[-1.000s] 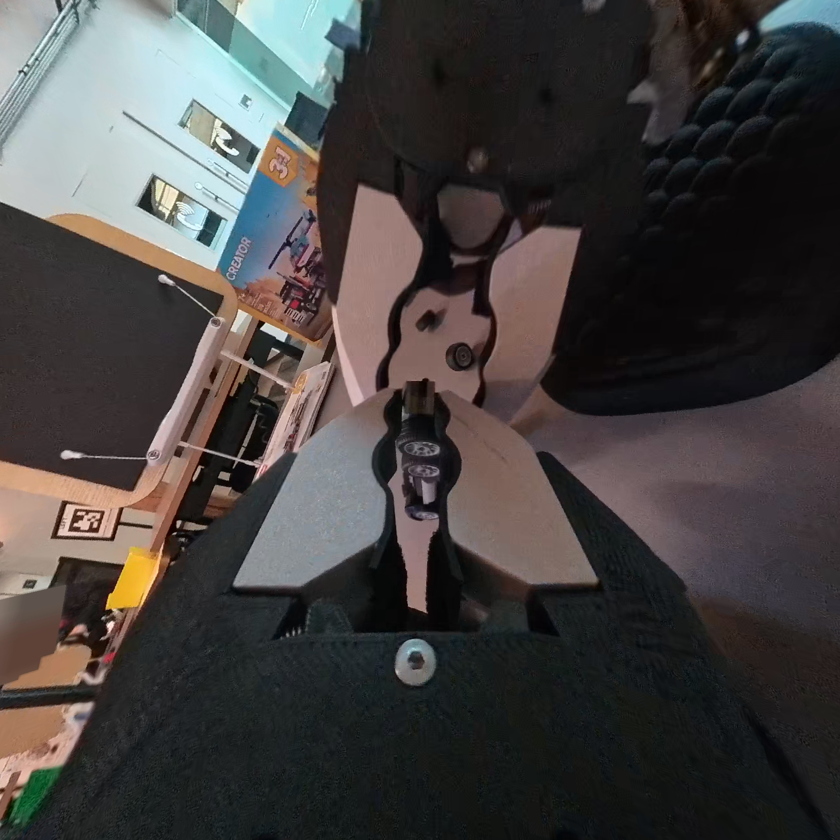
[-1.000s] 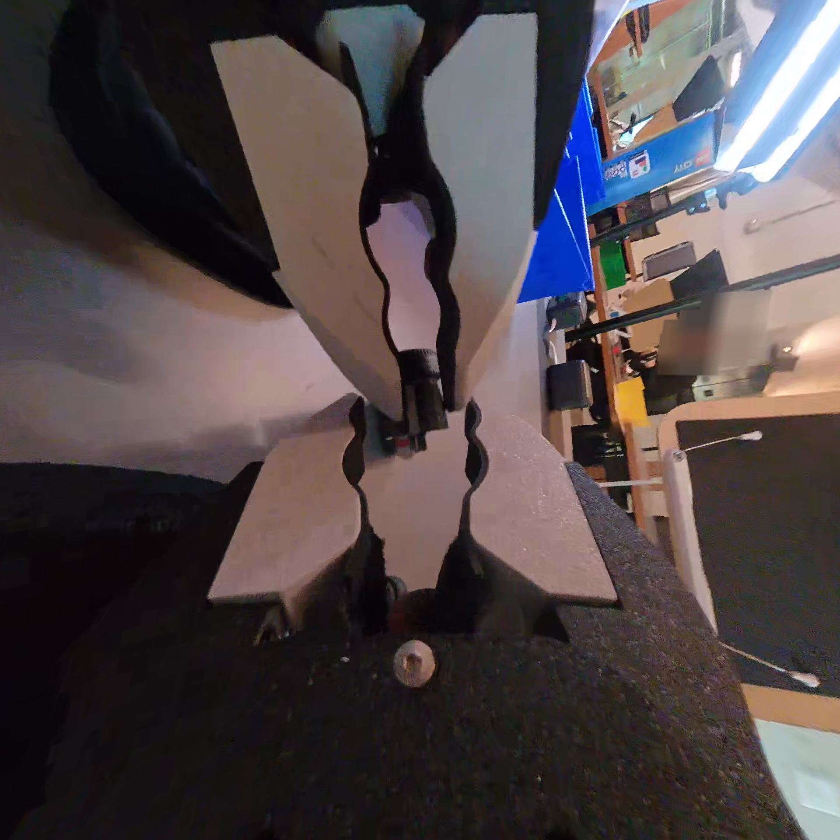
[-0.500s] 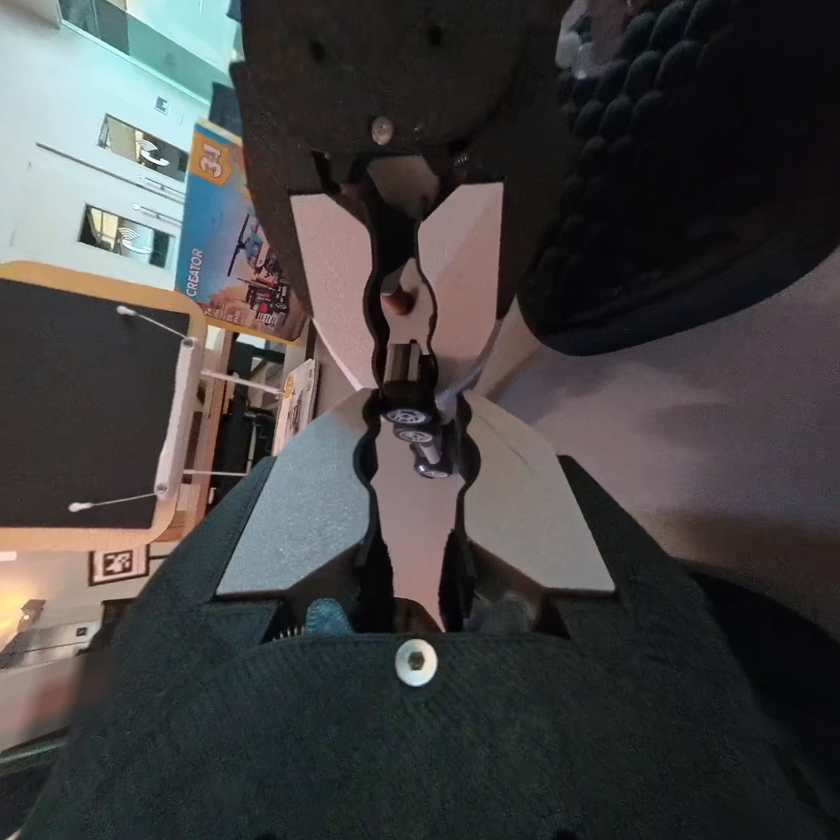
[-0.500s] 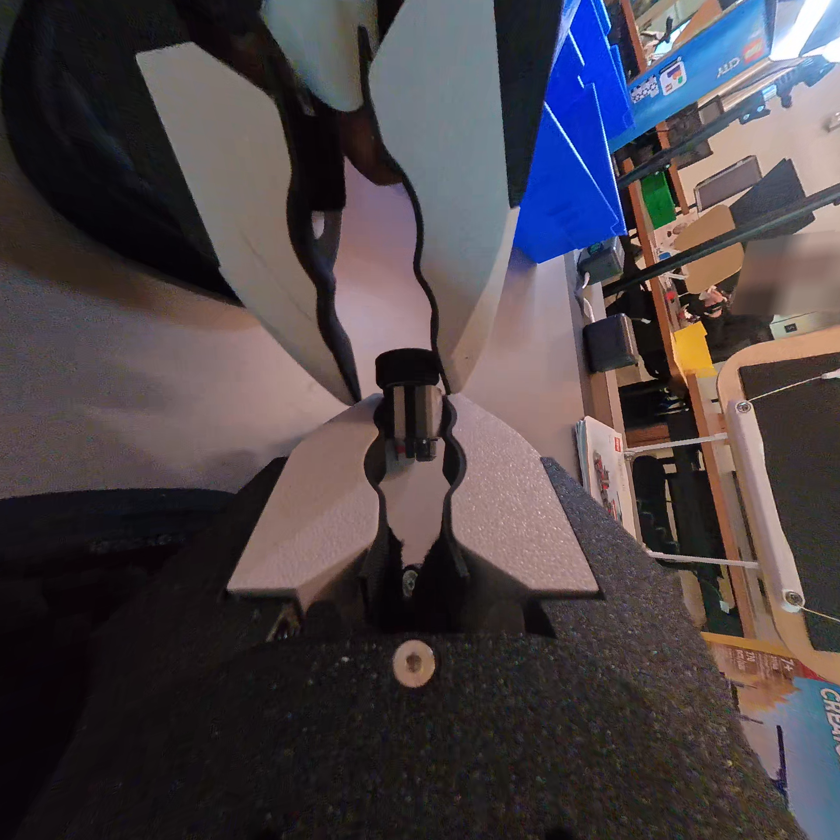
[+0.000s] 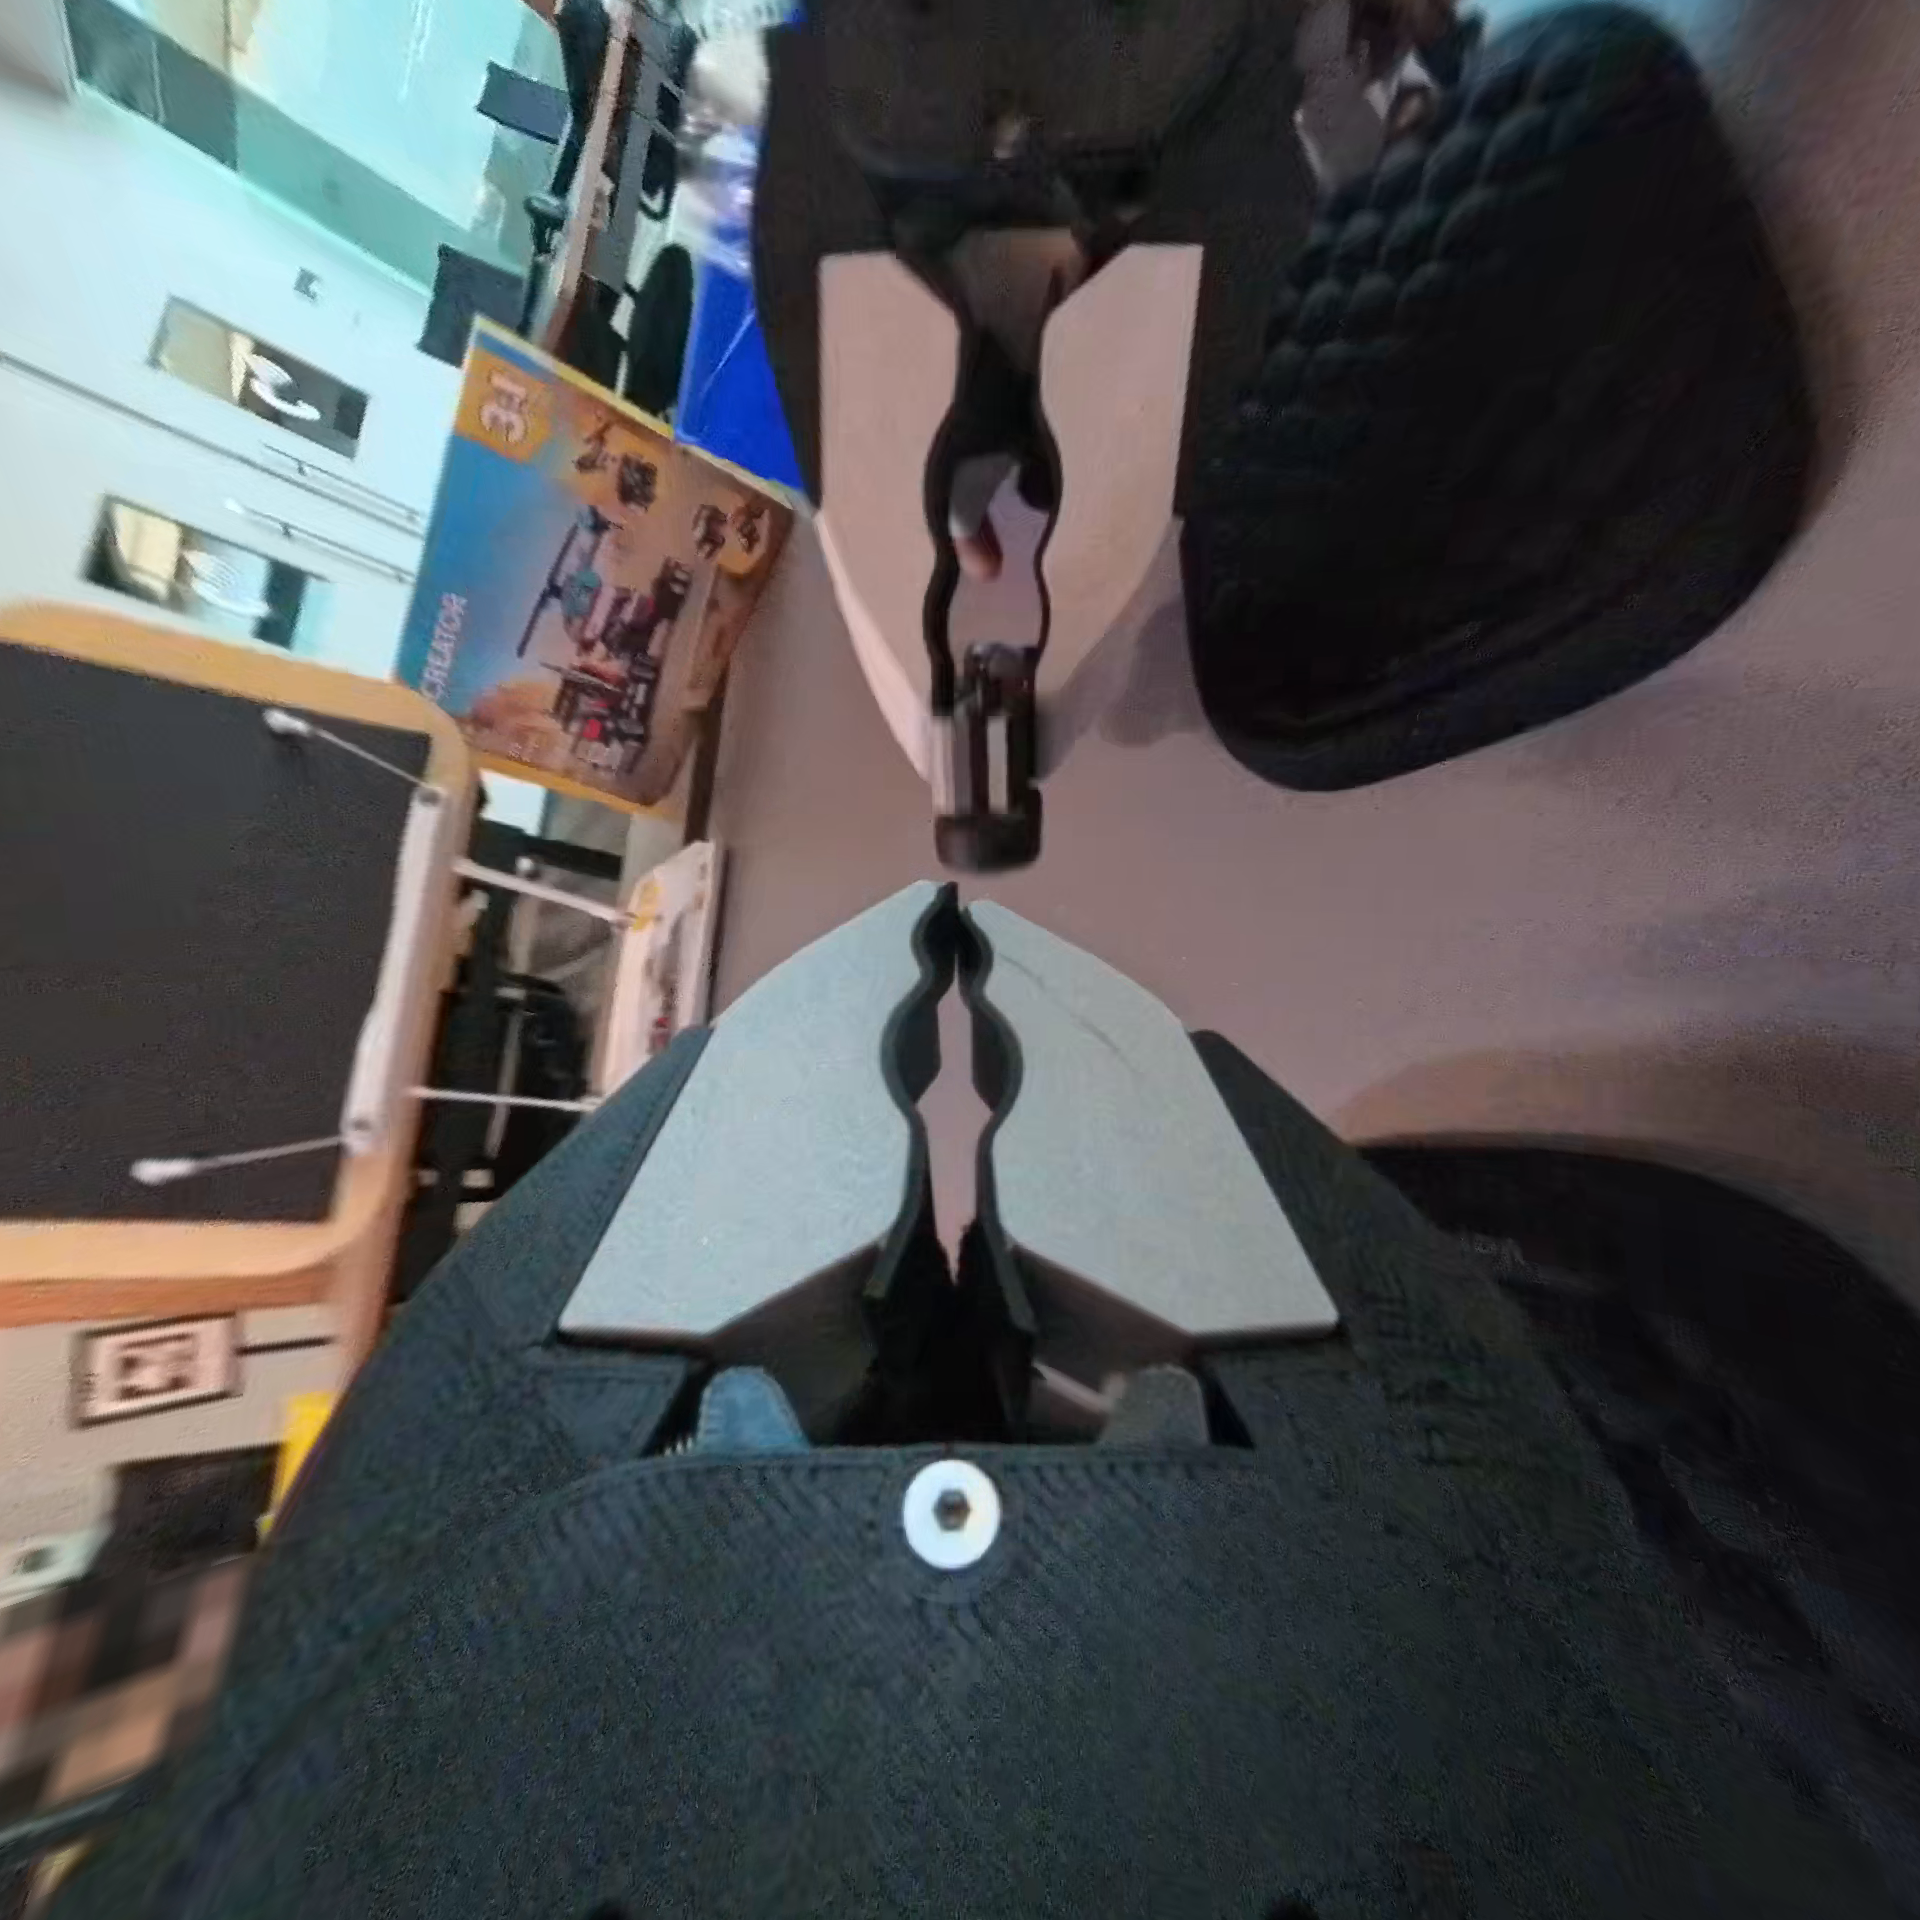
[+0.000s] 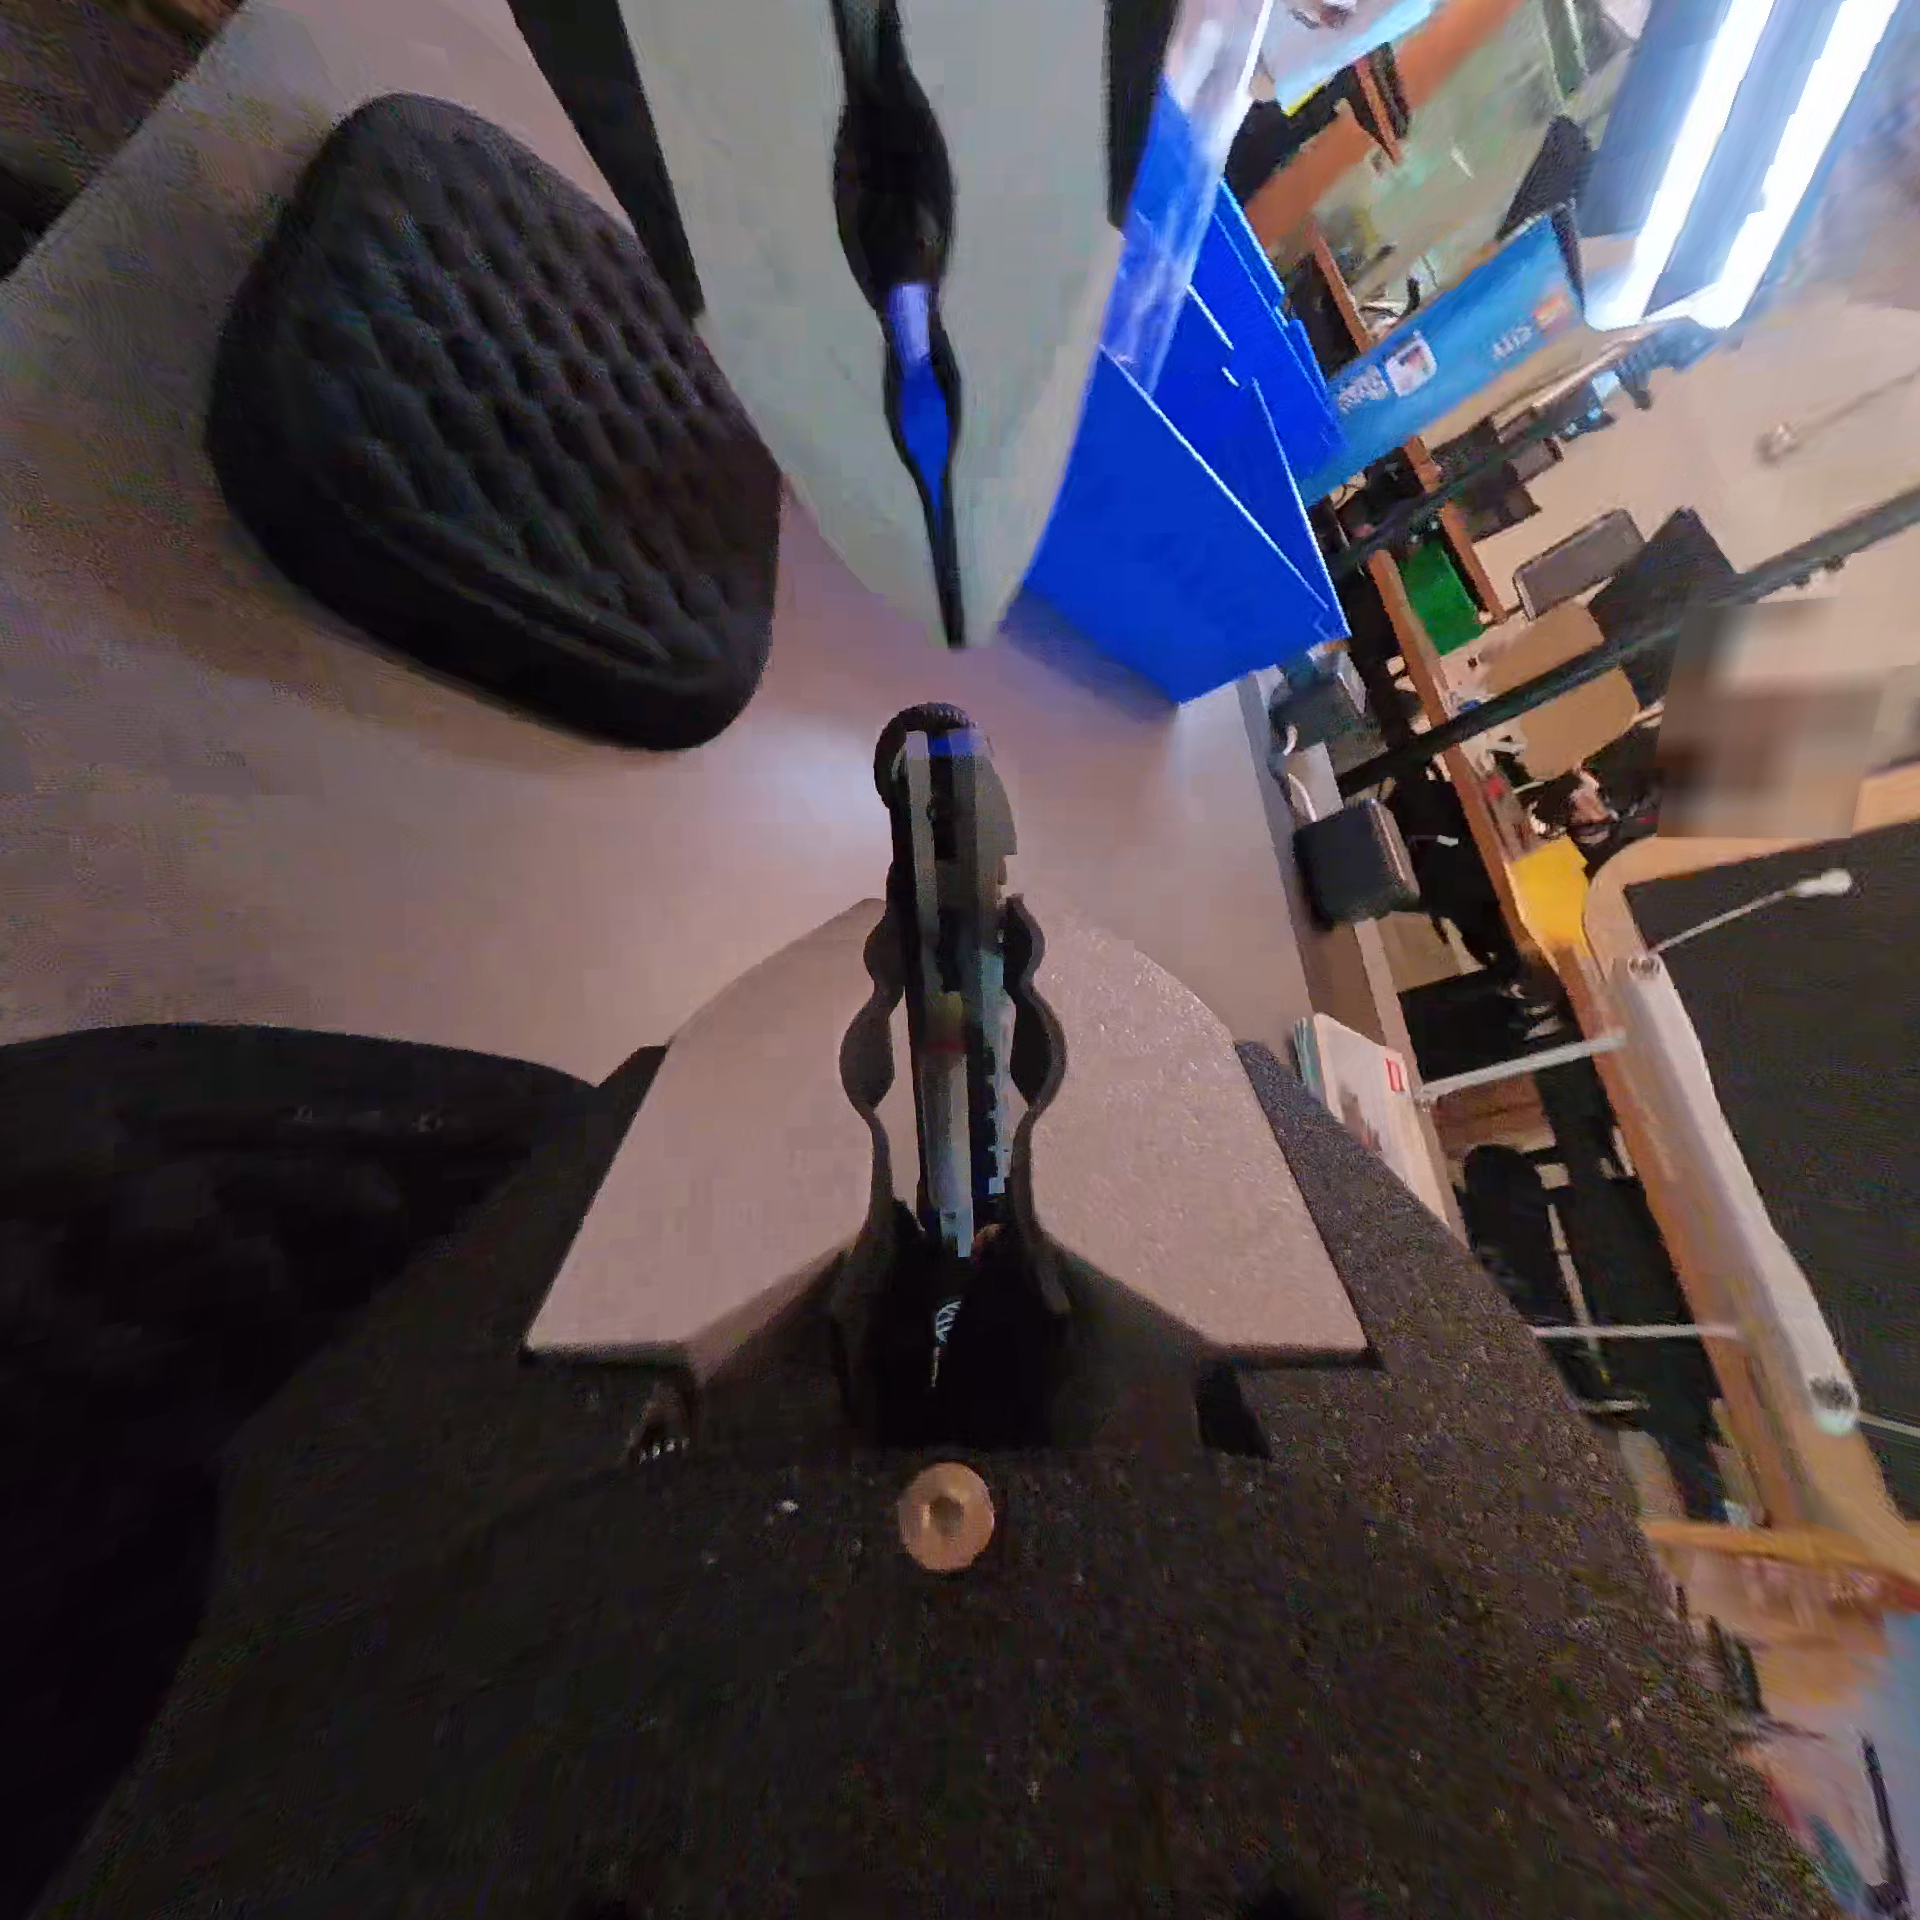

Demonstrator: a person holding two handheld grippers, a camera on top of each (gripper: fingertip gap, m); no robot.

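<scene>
My left gripper [image 5: 951, 906] is shut with nothing between its pads. It points at my right gripper [image 5: 982, 717], which faces it a short way off above the pale table [image 5: 1455, 935]. In the right wrist view my right gripper [image 6: 951, 935] is shut on a small grey and black toy vehicle [image 6: 951, 831] built of bricks. The vehicle's black wheel sticks out past the fingertips. The same vehicle shows in the left wrist view [image 5: 987, 769], held between the right pads. The left gripper's closed tips [image 6: 951, 613] hang just beyond it, not touching.
A black quilted cushion [image 5: 1475, 416] lies on the table beside the grippers and also shows in the right wrist view [image 6: 488, 436]. Blue bins [image 6: 1174, 499] stand at the table's far side. A toy set box [image 5: 592, 592] and a wood-framed black board [image 5: 177, 935] stand off the table's edge. The grippers' ends are close to 5 centimetres from one another.
The left gripper let go of the toy vehicle, drew back and shut on air. The right gripper closed on the vehicle and now holds it alone.
</scene>
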